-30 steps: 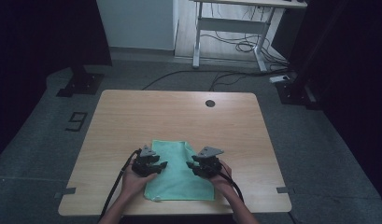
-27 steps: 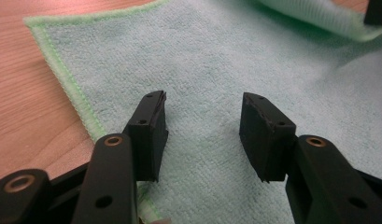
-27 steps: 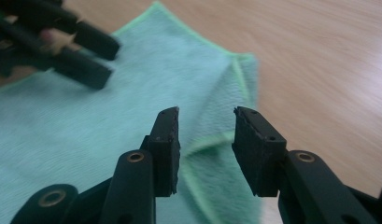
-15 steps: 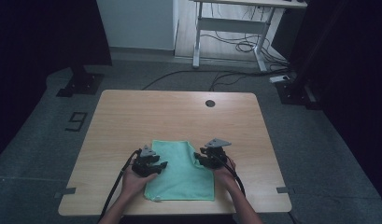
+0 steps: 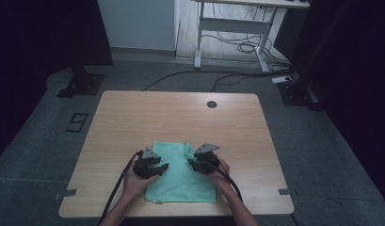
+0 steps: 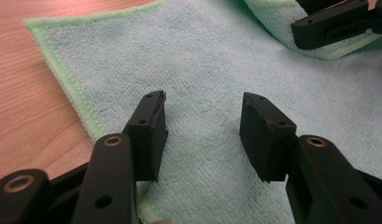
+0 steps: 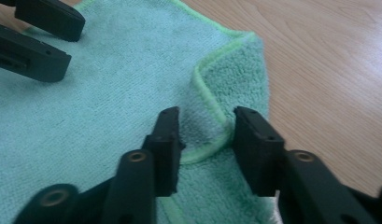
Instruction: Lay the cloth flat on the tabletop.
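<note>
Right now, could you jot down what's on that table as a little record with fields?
surface: wooden table, with a round dark hole near its far edge
cloth: green towel lying flat near the person's edge, one far corner folded over
folded corner: doubled back on the towel, light green hem showing
left tool: jaws apart over the flat towel near its hem, nothing pinched
right tool: jaws straddling the folded hem; they have just been closing, hem between them, not yet pinched
hands: one behind each tool, at the near edge

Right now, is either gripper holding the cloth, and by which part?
Nothing is held yet. The right gripper has been closing astride the green cloth's folded-over edge; the left gripper hangs open over flat cloth.
</note>
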Motion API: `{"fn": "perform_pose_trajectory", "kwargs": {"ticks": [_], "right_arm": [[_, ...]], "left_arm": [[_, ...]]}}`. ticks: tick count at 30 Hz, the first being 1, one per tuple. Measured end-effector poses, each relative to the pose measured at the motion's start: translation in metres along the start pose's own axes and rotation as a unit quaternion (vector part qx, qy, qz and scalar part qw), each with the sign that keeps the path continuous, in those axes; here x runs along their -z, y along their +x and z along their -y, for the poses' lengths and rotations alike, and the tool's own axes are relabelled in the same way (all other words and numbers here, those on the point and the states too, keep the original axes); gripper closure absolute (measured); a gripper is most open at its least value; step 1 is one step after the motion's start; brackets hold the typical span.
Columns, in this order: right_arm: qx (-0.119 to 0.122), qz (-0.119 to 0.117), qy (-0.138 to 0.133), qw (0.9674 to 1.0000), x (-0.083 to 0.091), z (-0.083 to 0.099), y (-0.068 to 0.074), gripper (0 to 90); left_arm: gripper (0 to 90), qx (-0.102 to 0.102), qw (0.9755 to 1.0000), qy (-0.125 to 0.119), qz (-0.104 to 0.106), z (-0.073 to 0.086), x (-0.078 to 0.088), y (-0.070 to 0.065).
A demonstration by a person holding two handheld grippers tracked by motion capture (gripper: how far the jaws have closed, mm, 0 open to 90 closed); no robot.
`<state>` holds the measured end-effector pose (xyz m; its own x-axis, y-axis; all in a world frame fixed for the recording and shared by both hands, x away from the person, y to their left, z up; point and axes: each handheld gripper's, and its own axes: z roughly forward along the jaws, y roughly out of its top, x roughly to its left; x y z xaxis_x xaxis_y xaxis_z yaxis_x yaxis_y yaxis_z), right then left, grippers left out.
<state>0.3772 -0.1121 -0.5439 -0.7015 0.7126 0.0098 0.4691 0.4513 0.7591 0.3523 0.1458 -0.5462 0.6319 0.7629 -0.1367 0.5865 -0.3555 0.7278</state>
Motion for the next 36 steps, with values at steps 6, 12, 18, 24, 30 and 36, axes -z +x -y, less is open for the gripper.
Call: {"fn": "perform_pose_trajectory", "kwargs": {"ticks": [6,12,18,24,30,36], "right_arm": [[0.0,-0.003,-0.007,1.0,0.005,-0.001,0.001,83.2],[0.002,0.014,-0.013,0.9998,0.017,-0.003,-0.004,84.7],[-0.003,0.047,-0.014,0.9988,0.028,-0.006,-0.02,84.6],[-0.02,0.071,-0.01,0.9972,0.028,-0.009,-0.042,84.3],[-0.022,0.08,0.002,0.9965,0.018,-0.011,-0.06,84.0],[-0.038,0.077,0.012,0.9962,0.006,-0.007,-0.07,83.3]], "left_arm": [[50.7,0.0,1.0,0.0,0.0,0.0,0.0,0.0],[50.7,0.0,1.0,0.0,-0.001,0.0,0.0,0.0],[50.7,0.0,1.0,0.0,-0.001,0.0,0.0,0.0],[50.7,0.001,1.0,0.0,-0.001,0.0,0.0,0.0],[50.7,0.002,1.0,-0.001,0.001,0.0,0.0,0.0],[50.7,0.003,1.0,-0.001,0.001,0.0,0.0,0.0]]}}
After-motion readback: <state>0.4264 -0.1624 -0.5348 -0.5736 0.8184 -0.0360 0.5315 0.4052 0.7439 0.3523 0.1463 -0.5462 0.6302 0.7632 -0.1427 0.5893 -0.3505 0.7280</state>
